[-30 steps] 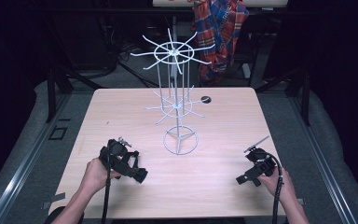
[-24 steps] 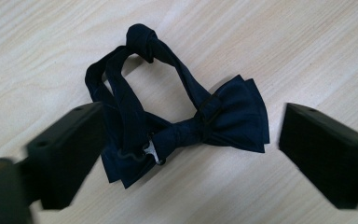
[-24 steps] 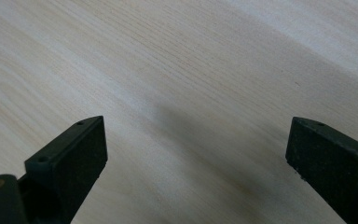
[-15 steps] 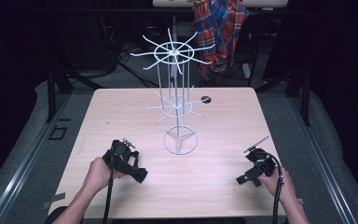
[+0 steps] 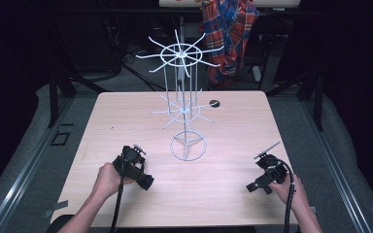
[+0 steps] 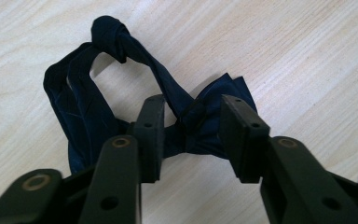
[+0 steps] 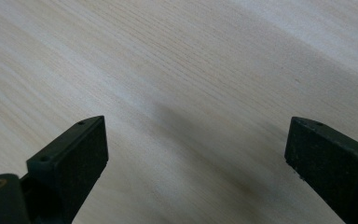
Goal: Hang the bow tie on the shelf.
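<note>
We are at the start of what looks like hanging a dark blue bow tie [image 6: 121, 93] on the white wire rack [image 5: 184, 109] that stands in the middle of the table [image 5: 233, 194].

In the left gripper view the bow tie lies flat on the light wood, its strap looping up to a knot in the upper left of the frame and its bow at the centre. Our left gripper [image 6: 191, 123] has just been closing its jaws, and they now stand either side of the bow's middle knot. The jaws are partly closed and the cloth sits between them, but we cannot tell whether the pads press on it yet. In the high view this gripper [image 5: 132, 164] sits at the lower left of the table, pointed down at the wood.

Our right gripper [image 7: 196, 144] stands wide open with bare wood between its jaws; in the high view it [image 5: 267, 174] rests at the lower right, well apart from the rack.

We judge that nothing is done yet. The rack's arms are bare. Left to do: finish the grip, lift the bow tie, carry it up to the rack, and hook the strap loop over one arm.
</note>
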A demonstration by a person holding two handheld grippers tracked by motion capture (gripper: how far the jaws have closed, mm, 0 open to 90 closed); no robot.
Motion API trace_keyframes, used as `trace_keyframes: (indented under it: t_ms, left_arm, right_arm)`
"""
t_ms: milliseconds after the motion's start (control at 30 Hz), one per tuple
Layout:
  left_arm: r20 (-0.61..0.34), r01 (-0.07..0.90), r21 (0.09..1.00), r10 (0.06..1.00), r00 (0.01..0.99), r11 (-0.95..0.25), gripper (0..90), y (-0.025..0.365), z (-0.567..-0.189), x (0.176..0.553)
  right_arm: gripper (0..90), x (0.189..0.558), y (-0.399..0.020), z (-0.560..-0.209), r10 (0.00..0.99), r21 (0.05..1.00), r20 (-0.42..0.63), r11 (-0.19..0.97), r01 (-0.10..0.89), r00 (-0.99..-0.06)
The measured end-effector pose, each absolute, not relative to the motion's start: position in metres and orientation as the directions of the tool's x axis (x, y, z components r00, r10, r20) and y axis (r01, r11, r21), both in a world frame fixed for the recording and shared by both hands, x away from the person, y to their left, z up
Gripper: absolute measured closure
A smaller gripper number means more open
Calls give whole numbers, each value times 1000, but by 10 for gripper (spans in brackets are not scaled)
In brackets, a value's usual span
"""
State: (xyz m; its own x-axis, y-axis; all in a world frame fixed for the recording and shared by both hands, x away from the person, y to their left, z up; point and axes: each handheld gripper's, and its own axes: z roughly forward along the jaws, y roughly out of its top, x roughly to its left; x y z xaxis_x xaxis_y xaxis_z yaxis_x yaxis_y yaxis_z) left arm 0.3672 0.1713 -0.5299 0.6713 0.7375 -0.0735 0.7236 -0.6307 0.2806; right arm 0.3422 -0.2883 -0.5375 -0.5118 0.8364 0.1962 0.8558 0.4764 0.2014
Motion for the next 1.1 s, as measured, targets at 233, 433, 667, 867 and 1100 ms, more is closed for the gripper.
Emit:
trace_keyframes:
  t_ms: [233, 433, 667, 867, 1100]
  left_arm:
    - [-65, 718, 266, 732, 679, -643, 772, 171, -532, 366]
    - [-60, 703, 283, 719, 692, -653, 860, 169, -532, 364]
    - [-43, 687, 333, 717, 696, -646, 876, 173, -523, 363]
    - [-50, 676, 400, 722, 690, -619, 878, 180, -513, 362]
    - [-76, 677, 449, 730, 680, -583, 879, 186, -506, 361]
  right_arm:
    - [56, 342, -288, -537, 836, 201, 196, 477, 855, -512]
    - [56, 342, -288, -538, 836, 200, 197, 477, 856, -512]
    - [56, 341, -288, -538, 838, 203, 197, 473, 857, -509]
    - [56, 341, -288, -538, 840, 215, 205, 463, 860, -503]
    - [56, 341, -289, -537, 838, 214, 203, 467, 858, -507]
